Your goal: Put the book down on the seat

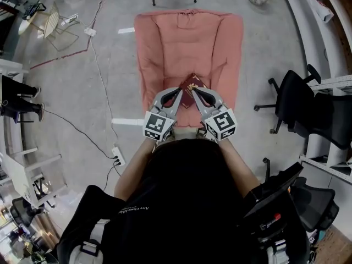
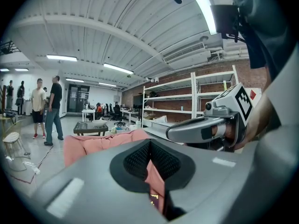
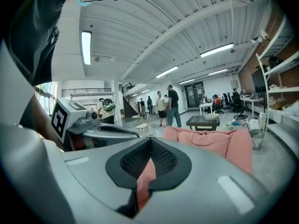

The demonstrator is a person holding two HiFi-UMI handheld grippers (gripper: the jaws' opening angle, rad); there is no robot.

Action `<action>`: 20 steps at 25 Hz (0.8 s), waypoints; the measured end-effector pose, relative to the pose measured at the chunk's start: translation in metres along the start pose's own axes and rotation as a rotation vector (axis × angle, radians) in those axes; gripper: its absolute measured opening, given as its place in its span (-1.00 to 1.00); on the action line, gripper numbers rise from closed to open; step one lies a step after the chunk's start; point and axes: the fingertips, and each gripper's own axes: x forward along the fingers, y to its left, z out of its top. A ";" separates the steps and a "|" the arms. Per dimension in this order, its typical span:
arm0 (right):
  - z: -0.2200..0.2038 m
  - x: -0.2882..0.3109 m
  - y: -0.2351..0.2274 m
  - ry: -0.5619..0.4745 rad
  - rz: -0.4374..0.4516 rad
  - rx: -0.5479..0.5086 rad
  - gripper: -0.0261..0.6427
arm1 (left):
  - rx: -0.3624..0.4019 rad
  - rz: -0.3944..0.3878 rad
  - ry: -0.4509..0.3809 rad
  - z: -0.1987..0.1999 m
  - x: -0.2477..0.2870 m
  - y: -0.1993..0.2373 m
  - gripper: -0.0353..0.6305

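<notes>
Both tools are closed on the same thing: the left gripper (image 1: 179,91) and the right gripper (image 1: 195,91) each pinch one side of the dark red book (image 1: 192,83). Each gripper's own view shows a reddish slab wedged tight between its jaws, with no gap. In the head view the book sits just below the middle of the frame, over the front part of the seat (image 1: 184,48) of the pink armchair (image 1: 147,65). Whether it already touches the seat cannot be told from above. To finish well, I judge that both hands should sink together so the book stays level. They should also carry it a little further up-frame, away from the front lip. The soft seat should take the weight before either grip opens, ideally both at once, lest the book tip or slide off.
</notes>
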 end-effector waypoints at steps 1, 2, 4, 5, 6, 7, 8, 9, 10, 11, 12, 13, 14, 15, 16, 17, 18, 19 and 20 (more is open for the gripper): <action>0.000 0.000 -0.001 -0.001 0.000 0.002 -0.89 | 0.002 -0.002 0.001 0.000 0.001 0.000 -0.90; 0.000 0.000 -0.002 -0.001 -0.001 0.003 -0.89 | 0.002 -0.004 0.001 0.000 0.002 0.000 -0.90; 0.000 -0.001 -0.005 0.000 -0.003 0.004 -0.89 | 0.000 -0.009 0.000 0.000 0.006 -0.002 -0.90; -0.001 -0.002 -0.006 0.001 -0.003 0.004 -0.89 | -0.001 -0.012 0.000 0.000 0.008 -0.004 -0.90; -0.001 -0.003 -0.007 0.002 -0.003 0.004 -0.89 | -0.002 -0.014 0.000 0.000 0.009 -0.005 -0.90; -0.001 -0.003 -0.007 0.003 -0.002 0.003 -0.89 | -0.001 -0.016 0.000 0.000 0.010 -0.006 -0.90; -0.001 -0.003 -0.007 0.003 -0.001 0.002 -0.89 | 0.000 -0.017 0.001 0.000 0.010 -0.006 -0.89; -0.001 -0.002 -0.007 0.004 0.000 0.000 -0.89 | 0.002 -0.017 0.001 0.000 0.011 -0.005 -0.90; -0.002 -0.001 -0.007 0.005 0.002 0.000 -0.89 | 0.002 -0.016 0.001 0.000 0.011 -0.004 -0.89; -0.002 0.000 -0.007 0.006 0.004 0.000 -0.89 | 0.002 -0.015 0.001 0.000 0.011 -0.003 -0.90; -0.002 0.000 -0.007 0.007 0.005 0.000 -0.89 | 0.000 -0.014 0.000 -0.001 0.011 -0.002 -0.89; -0.002 0.000 -0.007 0.006 0.005 -0.001 -0.89 | -0.002 -0.013 -0.001 -0.001 0.010 -0.002 -0.90; -0.002 0.000 -0.007 0.003 0.005 -0.001 -0.89 | -0.004 -0.012 -0.002 -0.001 0.010 -0.001 -0.90; -0.002 0.001 -0.007 0.001 0.006 -0.002 -0.89 | -0.005 -0.010 -0.002 -0.001 0.010 -0.001 -0.90; -0.001 0.001 -0.007 -0.001 0.007 -0.002 -0.89 | -0.004 -0.009 -0.001 -0.001 0.010 0.000 -0.90; -0.001 0.002 -0.008 -0.001 0.008 -0.001 -0.89 | -0.002 -0.007 0.001 -0.001 0.010 0.001 -0.90; 0.000 0.003 -0.008 -0.001 0.009 0.001 -0.89 | -0.001 -0.007 0.002 -0.001 0.011 0.002 -0.90; 0.000 0.003 -0.009 -0.002 0.012 0.002 -0.89 | -0.001 -0.006 0.003 0.000 0.011 0.003 -0.90; 0.001 0.004 -0.009 -0.003 0.016 0.003 -0.89 | -0.002 -0.005 0.004 -0.001 0.012 0.004 -0.90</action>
